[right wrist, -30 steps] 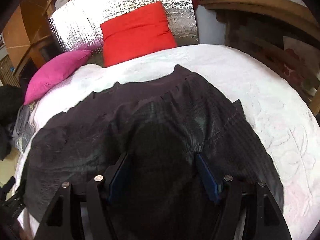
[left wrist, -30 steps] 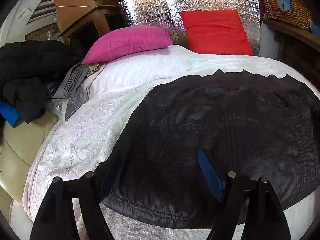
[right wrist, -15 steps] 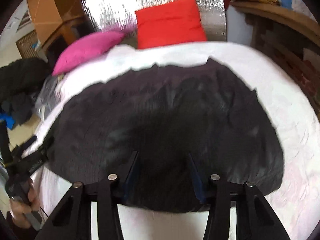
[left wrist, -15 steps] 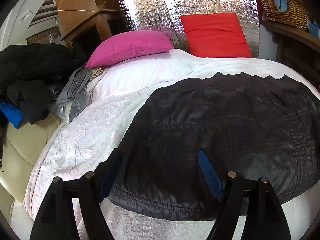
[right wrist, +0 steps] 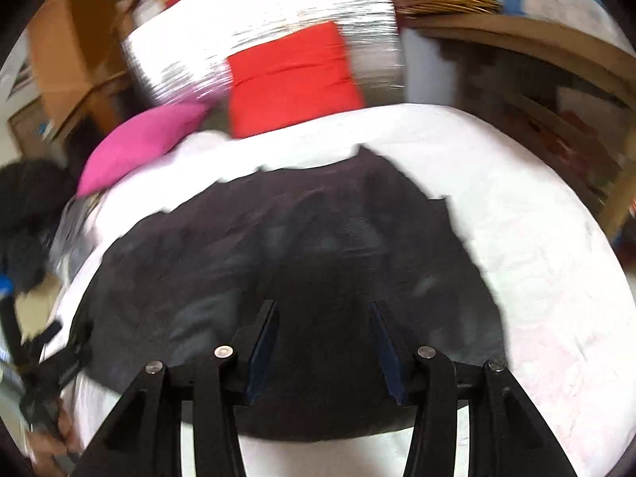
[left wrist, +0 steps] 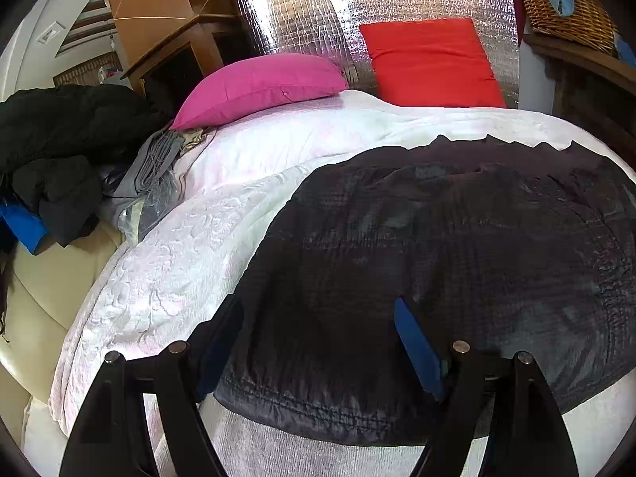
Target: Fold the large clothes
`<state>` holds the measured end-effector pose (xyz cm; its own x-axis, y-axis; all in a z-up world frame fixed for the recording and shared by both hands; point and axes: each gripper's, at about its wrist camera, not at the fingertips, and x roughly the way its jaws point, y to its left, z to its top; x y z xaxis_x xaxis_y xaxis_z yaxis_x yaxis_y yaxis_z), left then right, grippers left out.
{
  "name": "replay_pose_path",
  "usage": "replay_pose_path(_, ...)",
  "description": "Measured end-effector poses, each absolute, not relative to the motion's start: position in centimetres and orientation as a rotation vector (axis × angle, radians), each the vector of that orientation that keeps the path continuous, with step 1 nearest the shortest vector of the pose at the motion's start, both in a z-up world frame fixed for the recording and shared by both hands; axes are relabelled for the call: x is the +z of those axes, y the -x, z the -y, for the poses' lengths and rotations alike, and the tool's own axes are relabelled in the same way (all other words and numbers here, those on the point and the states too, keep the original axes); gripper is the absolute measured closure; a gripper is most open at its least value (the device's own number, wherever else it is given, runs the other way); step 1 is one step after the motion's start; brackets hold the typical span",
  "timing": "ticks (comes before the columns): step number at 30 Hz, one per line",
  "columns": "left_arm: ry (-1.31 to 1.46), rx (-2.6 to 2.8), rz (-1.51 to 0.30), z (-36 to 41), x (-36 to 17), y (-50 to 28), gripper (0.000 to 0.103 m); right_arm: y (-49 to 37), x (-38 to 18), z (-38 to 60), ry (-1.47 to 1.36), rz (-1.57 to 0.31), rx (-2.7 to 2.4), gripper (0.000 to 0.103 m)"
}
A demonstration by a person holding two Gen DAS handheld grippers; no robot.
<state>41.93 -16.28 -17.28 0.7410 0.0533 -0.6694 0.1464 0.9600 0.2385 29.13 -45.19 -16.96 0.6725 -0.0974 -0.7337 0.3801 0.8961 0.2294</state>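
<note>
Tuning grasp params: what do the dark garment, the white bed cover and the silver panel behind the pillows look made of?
Dark garment: thin woven synthetic with slight sheen, probably; fine grid texture, stitched hem. White bed cover: soft matte quilted or embossed fabric; raised floral pattern. Silver panel: reflective foil-faced sheet, likely insulation; crinkled metallic grid.

A dark quilted garment (left wrist: 457,246) lies spread on the white bed (left wrist: 246,183), filling the centre and right of the frame. The left gripper (left wrist: 318,342) stands at the bottom edge, jaws wide apart over the garment's near hem. A pink pillow (left wrist: 258,87) and red pillow (left wrist: 429,61) sit along the top.
</note>
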Motion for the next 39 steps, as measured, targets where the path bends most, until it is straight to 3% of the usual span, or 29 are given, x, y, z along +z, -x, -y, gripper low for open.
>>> replay_pose_path(5, -0.294, -0.051, -0.738, 16.3, -17.5, -42.0, 0.024, -30.3, -20.1, 47.5, -0.428, -0.917, -0.331, 0.052)
replay_pose_path(17, -0.303, -0.051, -0.734, 16.2, -17.6, -41.9, 0.024, -28.2, -16.8, 47.4, -0.401, -0.785, -0.342, 0.052)
replay_pose_path(23, -0.306, -0.053, -0.736, 16.3, -17.7, -41.9, 0.024, -29.5, -19.7, 47.9, -0.442, -0.928, -0.323, 0.052)
replay_pose_path(31, -0.213, -0.039, -0.747, 13.2, -16.2, -42.9, 0.024, -28.0, -17.7, 48.8, -0.449, -0.849, -0.299, 0.051)
replay_pose_path(34, -0.134, 0.003, -0.763, 10.3, -15.8, -44.0, 0.024, -26.3, -16.6, 51.7, -0.511, -0.770, -0.329, 0.032)
replay_pose_path(39, -0.038, 0.021, -0.893, 7.0, -17.8, -46.7, 0.024, -25.2, -18.1, 56.1, -0.693, -0.770, -0.338, 0.030)
